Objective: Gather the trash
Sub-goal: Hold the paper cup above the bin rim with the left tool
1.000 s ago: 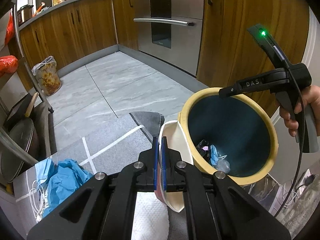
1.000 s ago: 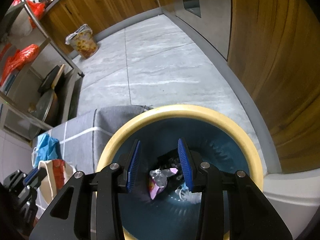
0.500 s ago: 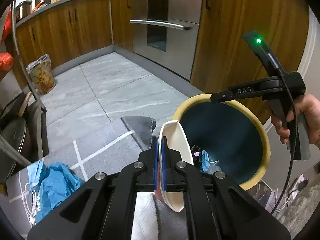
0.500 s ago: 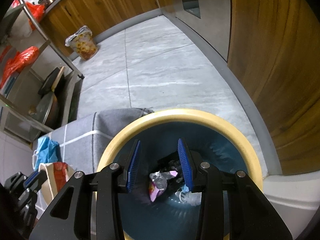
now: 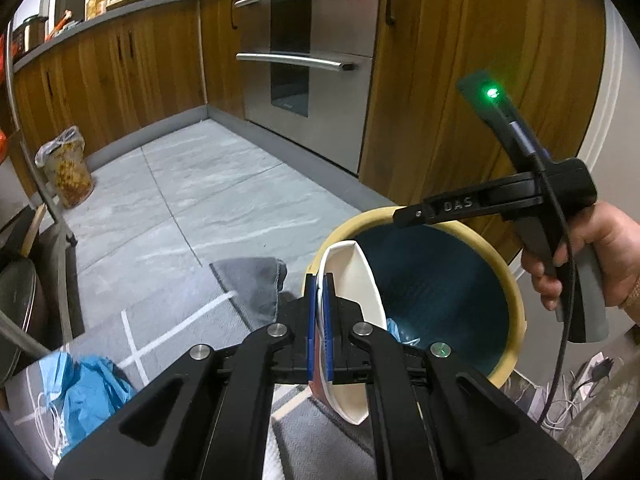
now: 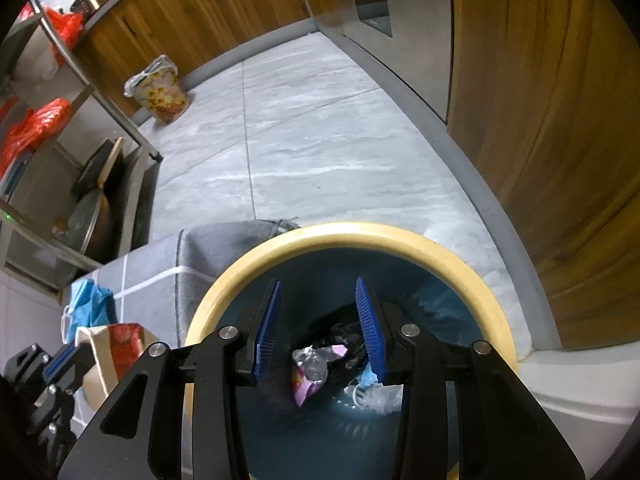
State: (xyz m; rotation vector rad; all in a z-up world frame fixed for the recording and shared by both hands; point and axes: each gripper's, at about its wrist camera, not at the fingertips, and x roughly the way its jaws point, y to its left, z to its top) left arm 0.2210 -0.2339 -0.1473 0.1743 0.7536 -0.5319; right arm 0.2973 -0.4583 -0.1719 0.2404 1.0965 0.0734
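Left tongs (image 5: pixel 319 320) clenched on paper cup (image 5: pixel 352 308), now nearer bin (image 5: pixel 516 312); right tongs (image 6: pixel 318 330) released, unmoved above it

dim, warm indoor light; strong fisheye bending and dark vignette at edges; slight blur on the left

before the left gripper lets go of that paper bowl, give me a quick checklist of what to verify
1. Left gripper clamped on the paper bowl: ok.
2. Bowl fully over the bin opening: not ok, it sits at the near rim, partly over the grey mat.
3. Bin has room: ok, only a few wrappers at the bottom.
4. Right gripper out of the drop path: not ok, it hangs open above the bin mouth.
5. Blue plastic left on the mat: not ok.
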